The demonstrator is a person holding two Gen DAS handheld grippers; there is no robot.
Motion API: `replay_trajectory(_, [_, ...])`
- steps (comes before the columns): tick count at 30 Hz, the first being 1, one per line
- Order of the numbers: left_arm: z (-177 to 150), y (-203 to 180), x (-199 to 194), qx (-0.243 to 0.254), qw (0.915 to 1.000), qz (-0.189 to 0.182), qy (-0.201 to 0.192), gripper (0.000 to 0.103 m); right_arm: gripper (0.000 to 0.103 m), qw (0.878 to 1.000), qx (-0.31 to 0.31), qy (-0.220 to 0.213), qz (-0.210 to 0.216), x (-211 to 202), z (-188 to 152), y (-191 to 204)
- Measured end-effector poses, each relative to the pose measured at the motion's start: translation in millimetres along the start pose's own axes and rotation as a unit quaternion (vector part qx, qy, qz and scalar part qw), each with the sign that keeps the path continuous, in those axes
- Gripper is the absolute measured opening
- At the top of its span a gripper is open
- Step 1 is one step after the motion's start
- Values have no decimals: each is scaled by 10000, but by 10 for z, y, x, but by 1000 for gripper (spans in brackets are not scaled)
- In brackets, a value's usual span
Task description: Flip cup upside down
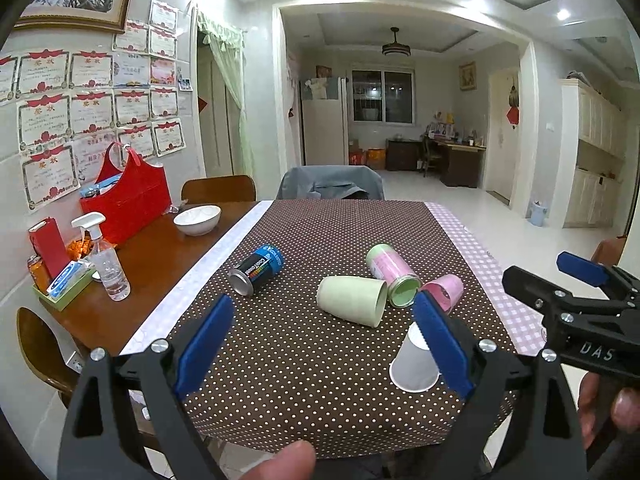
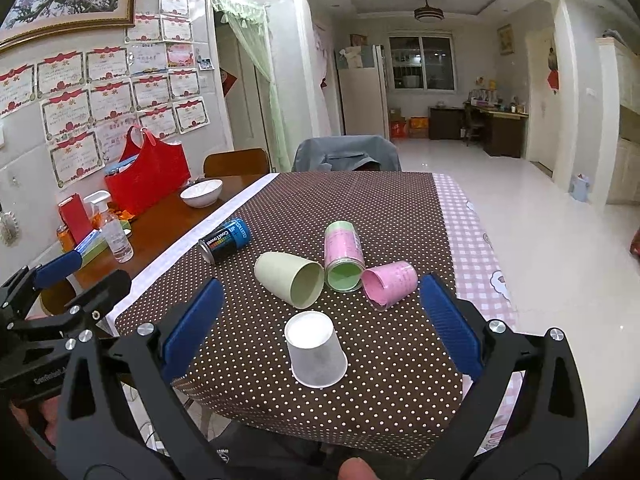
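A brown white-dotted tablecloth (image 2: pixel 360 208) covers the near end of a wooden dining table (image 2: pixel 168 220), with a pink checked cloth (image 2: pixel 472 240) along its right edge. Certificates paper the left wall, above a red tote bag (image 2: pixel 148 172), white bowl (image 2: pixel 201 192) and spray bottle (image 2: pixel 114 232). The white paper cup (image 2: pixel 316 350) stands upside down, rim on the cloth, near the front edge, between the spread fingers of the right gripper (image 2: pixel 320 332), untouched. The left gripper (image 1: pixel 324 344) also hangs wide open, empty.

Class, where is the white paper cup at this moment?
The white paper cup stands upside down on the dotted brown tablecloth, nearest the camera, just in front of the pale green plastic cup lying sideways.
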State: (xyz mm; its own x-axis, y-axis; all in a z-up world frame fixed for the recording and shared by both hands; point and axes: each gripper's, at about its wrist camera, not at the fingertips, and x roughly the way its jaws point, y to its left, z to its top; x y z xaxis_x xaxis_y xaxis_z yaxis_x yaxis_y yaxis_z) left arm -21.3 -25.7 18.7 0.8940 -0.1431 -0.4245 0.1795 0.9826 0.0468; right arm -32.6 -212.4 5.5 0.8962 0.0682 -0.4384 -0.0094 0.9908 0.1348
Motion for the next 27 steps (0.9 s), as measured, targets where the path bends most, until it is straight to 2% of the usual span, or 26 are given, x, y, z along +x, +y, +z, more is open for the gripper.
replay_trajectory(27, [-2,-2,0,-7,10000,40,-4,91,97,10000,52,-40,-39,-2,-9,-7])
